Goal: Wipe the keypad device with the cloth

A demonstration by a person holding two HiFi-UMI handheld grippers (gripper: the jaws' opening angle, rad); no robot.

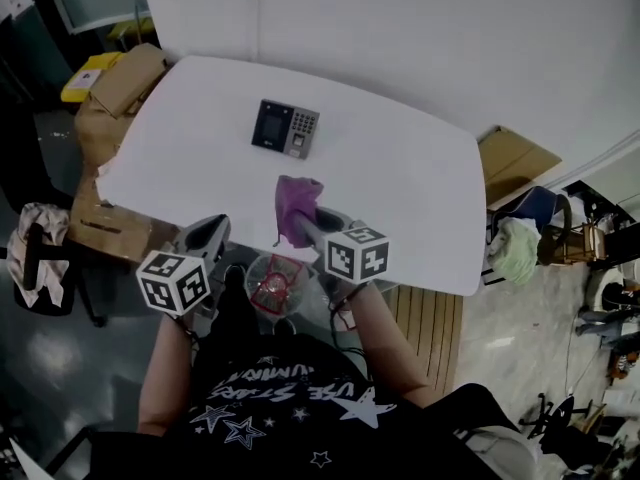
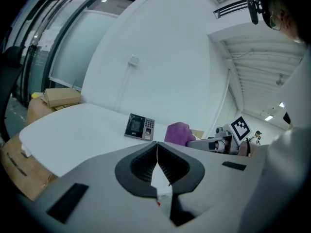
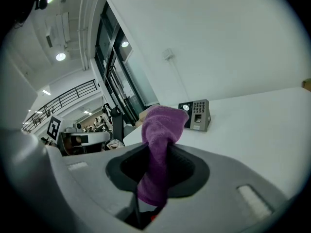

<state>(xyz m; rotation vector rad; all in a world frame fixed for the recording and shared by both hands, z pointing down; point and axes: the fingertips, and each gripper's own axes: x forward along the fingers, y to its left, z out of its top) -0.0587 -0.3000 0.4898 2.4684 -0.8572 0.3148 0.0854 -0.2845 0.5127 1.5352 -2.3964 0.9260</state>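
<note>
The keypad device (image 1: 284, 128) is a dark, grey-framed box with a small screen and number keys, resting on the white table (image 1: 400, 198) toward its far side; it also shows in the left gripper view (image 2: 140, 126) and the right gripper view (image 3: 195, 114). My right gripper (image 1: 305, 218) is shut on a purple cloth (image 1: 296, 206), which bunches up above the jaws (image 3: 160, 130) and hangs below them. It hovers over the table's near edge, short of the device. My left gripper (image 1: 212, 230) sits at the near left edge, jaws pressed together with nothing between them (image 2: 157, 152).
Cardboard boxes (image 1: 120, 83) are stacked left of the table, with a yellow box (image 1: 85, 73) behind them. A chair with cloth (image 1: 40, 258) stands at the far left. Clutter and a bag (image 1: 515, 248) lie to the right. A white wall (image 1: 450, 38) rises behind the table.
</note>
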